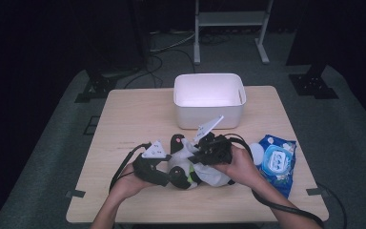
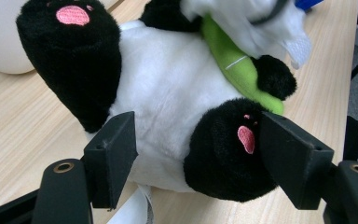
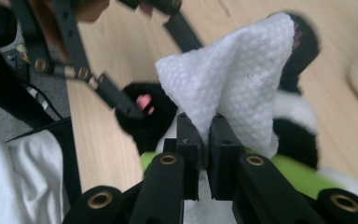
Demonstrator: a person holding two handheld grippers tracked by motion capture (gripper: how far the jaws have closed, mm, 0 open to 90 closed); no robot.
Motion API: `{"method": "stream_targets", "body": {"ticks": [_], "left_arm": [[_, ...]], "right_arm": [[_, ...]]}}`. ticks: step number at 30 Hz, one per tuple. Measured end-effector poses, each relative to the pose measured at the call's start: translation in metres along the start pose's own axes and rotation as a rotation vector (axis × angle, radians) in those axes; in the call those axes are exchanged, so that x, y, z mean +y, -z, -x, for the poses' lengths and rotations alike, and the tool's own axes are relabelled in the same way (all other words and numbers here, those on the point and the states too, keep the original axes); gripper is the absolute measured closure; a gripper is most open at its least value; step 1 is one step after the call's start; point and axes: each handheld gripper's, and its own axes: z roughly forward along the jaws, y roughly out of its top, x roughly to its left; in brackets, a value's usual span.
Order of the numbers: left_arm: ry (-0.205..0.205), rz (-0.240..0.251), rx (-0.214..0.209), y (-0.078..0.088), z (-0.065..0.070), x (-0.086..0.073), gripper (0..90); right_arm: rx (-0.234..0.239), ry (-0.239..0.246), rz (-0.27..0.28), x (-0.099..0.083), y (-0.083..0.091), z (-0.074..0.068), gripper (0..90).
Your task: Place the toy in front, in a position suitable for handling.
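A black-and-white panda plush with a green scarf lies on its back at the front middle of the wooden table. My left gripper comes in from the left, and its jaws press on the plush's lower body and one black foot. From the right, my right gripper is shut on a white wet wipe, whose free end stands up above the plush's upper body. In the high view the right gripper is just over the plush, and the white wipe covers the head end.
A white rectangular bin stands behind the plush at the table's far middle. A blue pack of wet wipes lies to the right, with a round white lid beside it. Cables trail from both grippers toward the front edge.
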Motion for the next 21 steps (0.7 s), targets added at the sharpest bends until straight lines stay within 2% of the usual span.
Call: {"method": "stream_targets", "body": {"ticks": [4,11,21], "left_arm": [[-0.001,-0.003,-0.003,0.0,0.001,0.0,28.0],[-0.007,-0.009,-0.01,0.0,0.001,0.0,28.0],[-0.003,-0.007,-0.012,-0.001,0.001,-0.001,28.0]], "right_arm": [[-0.019,0.017,-0.006,0.016,0.0,0.005,83.9],[-0.024,-0.003,-0.015,0.04,-0.013,0.018,83.9],[-0.039,-0.02,-0.02,0.061,-0.03,0.037,83.9]]}}
